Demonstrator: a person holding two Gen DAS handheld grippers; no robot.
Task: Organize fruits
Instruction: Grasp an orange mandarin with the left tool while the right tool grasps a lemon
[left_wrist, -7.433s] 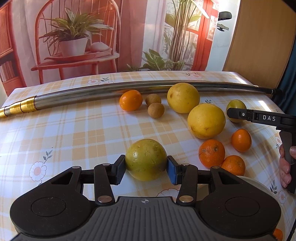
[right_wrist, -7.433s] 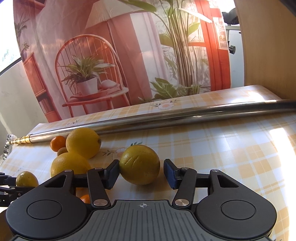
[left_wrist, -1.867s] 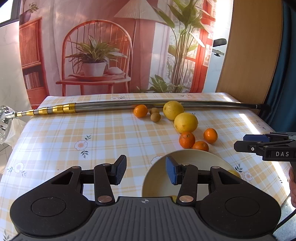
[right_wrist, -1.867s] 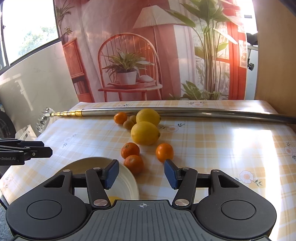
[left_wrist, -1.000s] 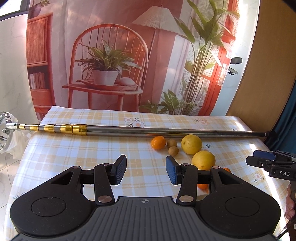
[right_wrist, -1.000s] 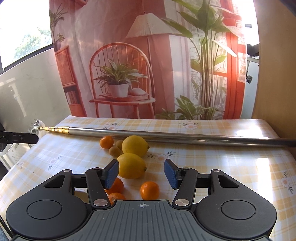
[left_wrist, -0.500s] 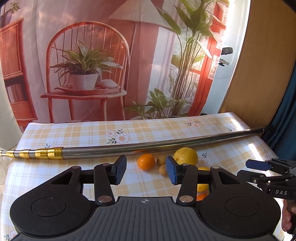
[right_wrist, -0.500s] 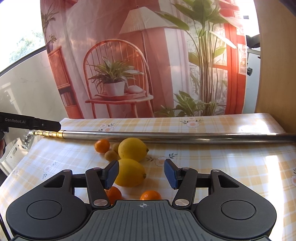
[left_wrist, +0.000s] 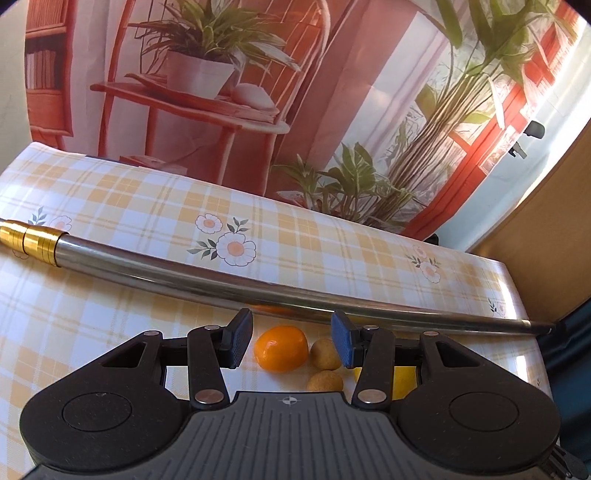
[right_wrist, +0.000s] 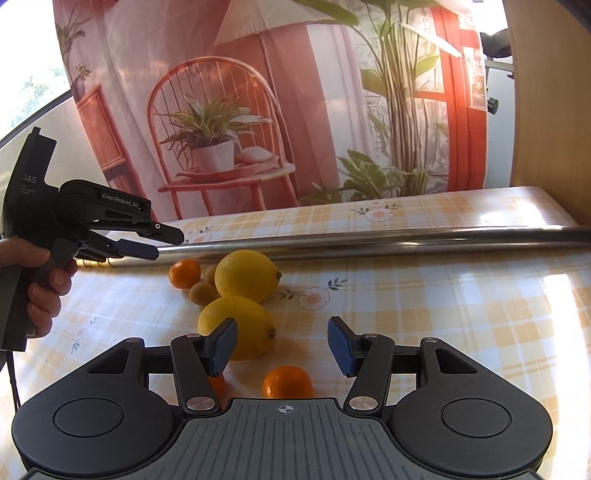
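Note:
My left gripper (left_wrist: 291, 343) is open above the far end of the fruit group, with a small orange (left_wrist: 280, 353) lying between and just below its fingers. Two small brown fruits (left_wrist: 325, 380) sit right of that orange, and a yellow fruit (left_wrist: 404, 382) is mostly hidden behind the right finger. My right gripper (right_wrist: 282, 345) is open and empty; a lemon (right_wrist: 240, 330) lies by its left finger and an orange (right_wrist: 287, 382) just below the gap. Farther off lie a second lemon (right_wrist: 246, 275), an orange (right_wrist: 184, 272) and brown fruits (right_wrist: 202, 291). The left gripper (right_wrist: 153, 242) shows at the left, held by a hand.
A long steel pole (left_wrist: 258, 290) with a gold end (left_wrist: 29, 240) crosses the checked tablecloth (left_wrist: 110, 206) behind the fruit; it is the pole (right_wrist: 369, 242) in the right wrist view too. A printed backdrop and a wooden panel (right_wrist: 550, 110) stand behind the table.
Both grippers have moved forward and lower toward the fruit near the pole. The left one now hangs over the far orange. The bowl seen earlier is out of view.

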